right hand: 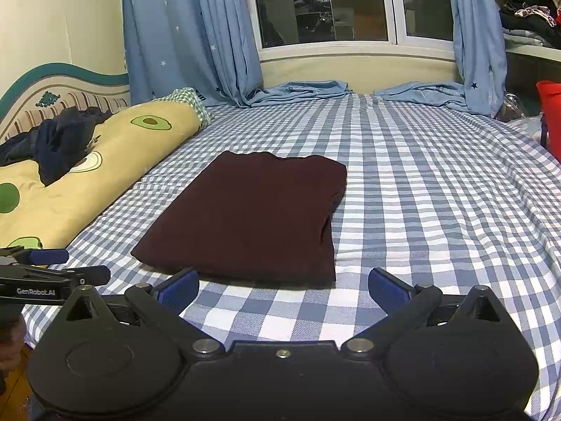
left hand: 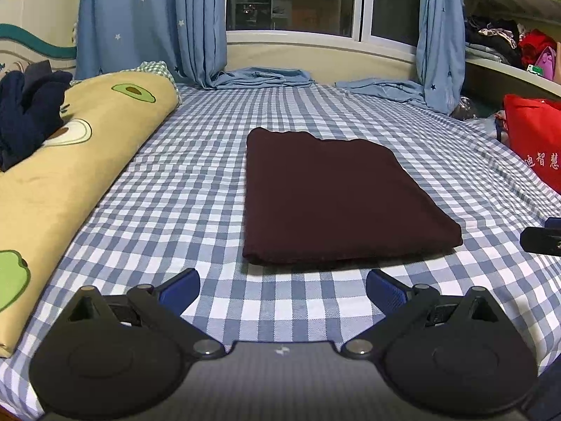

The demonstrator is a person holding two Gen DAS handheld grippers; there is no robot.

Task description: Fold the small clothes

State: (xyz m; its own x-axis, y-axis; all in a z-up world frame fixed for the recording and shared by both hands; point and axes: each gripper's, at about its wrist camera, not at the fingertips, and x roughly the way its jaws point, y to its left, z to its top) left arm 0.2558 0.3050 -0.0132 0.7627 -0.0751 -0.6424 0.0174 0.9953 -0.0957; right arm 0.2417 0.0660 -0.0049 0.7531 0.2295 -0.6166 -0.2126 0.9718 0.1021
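Note:
A dark maroon garment (left hand: 333, 196) lies folded into a neat rectangle on the blue-and-white checked bed sheet (left hand: 196, 182). It also shows in the right wrist view (right hand: 252, 214). My left gripper (left hand: 282, 280) is open and empty, hovering just short of the garment's near edge. My right gripper (right hand: 282, 280) is open and empty too, just in front of the garment's near right corner. The left gripper also shows at the left edge of the right wrist view (right hand: 80, 266), and part of the right gripper shows at the right edge of the left wrist view (left hand: 541, 240).
A long yellow avocado-print pillow (left hand: 70, 175) lies along the left with dark navy clothes (left hand: 24, 119) piled on it. Blue star curtains (left hand: 147, 24) and a window stand at the far end. A red bag (left hand: 534, 140) and cluttered shelves (left hand: 508, 42) are at the right.

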